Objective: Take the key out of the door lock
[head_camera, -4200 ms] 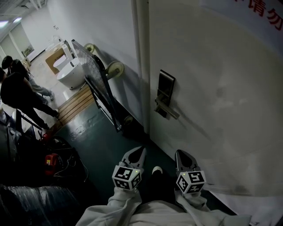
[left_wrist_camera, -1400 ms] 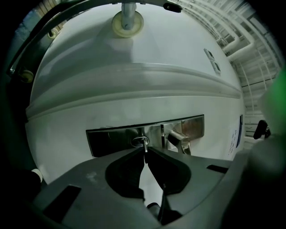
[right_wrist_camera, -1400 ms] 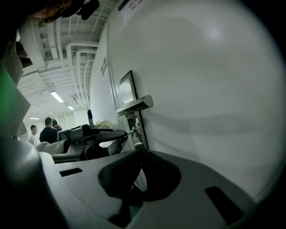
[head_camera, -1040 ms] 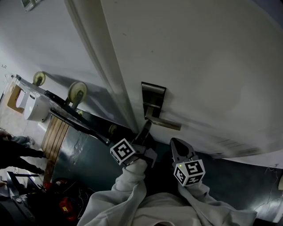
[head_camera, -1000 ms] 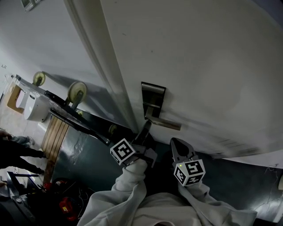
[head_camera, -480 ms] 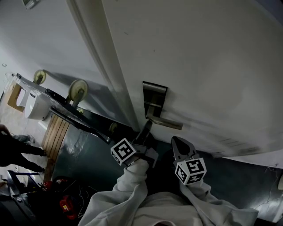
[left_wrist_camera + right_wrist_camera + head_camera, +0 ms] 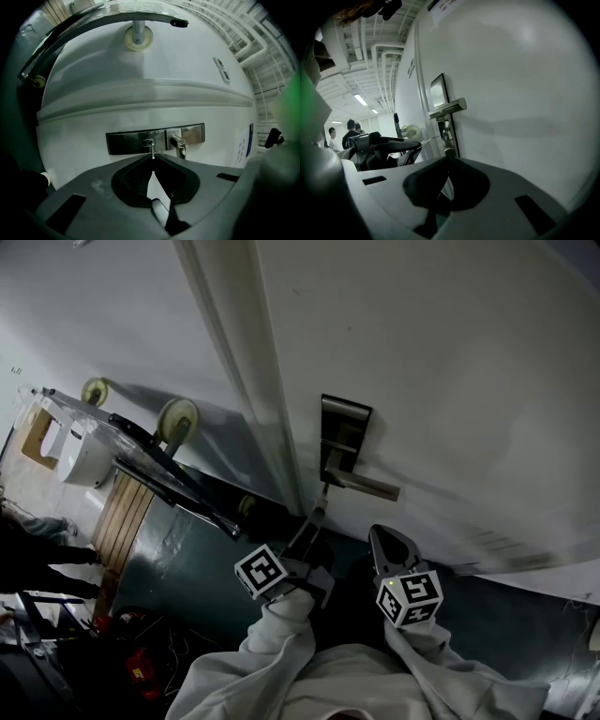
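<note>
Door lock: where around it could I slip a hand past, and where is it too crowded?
Free: the bare door right of the plate, above the handle; the floor between trolley and left gripper. Crowded: under the plate, where the left gripper pinches the key beside the handle, right gripper alongside.

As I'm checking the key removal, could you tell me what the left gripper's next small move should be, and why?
Probably draw the left gripper straight back from the door. It is shut on the key, whose tip points at the keyhole in the lock plate and looks barely clear of it, if at all.
</note>
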The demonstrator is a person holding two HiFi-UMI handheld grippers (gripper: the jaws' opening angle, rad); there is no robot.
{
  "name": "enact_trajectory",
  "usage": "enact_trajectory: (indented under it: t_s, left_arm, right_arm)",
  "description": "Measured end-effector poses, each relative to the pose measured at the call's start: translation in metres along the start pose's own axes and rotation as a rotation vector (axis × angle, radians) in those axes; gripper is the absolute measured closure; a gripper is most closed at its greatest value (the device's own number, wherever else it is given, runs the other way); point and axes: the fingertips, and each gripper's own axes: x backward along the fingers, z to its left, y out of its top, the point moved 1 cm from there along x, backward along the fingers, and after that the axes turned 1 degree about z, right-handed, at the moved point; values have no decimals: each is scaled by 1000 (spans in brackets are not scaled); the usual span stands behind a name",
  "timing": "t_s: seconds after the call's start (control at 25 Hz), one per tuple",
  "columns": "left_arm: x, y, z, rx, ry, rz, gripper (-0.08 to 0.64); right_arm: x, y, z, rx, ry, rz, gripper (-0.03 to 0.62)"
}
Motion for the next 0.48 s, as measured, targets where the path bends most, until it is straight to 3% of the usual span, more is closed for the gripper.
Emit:
enact_trajectory:
  t_s: [0.16,0.24,0.48]
  left_arm:
    - [8,1,-4,-19,-2,7,537]
    - [12,3,-7,-70,0,14,537]
    - [25,16,-9,-395,76,62,537]
  right_arm:
    - [-1,4,2,10,5,-3,540]
    - [-1,5,1,12,1,-2,540]
    - [-5,6,5,22,14,2,540]
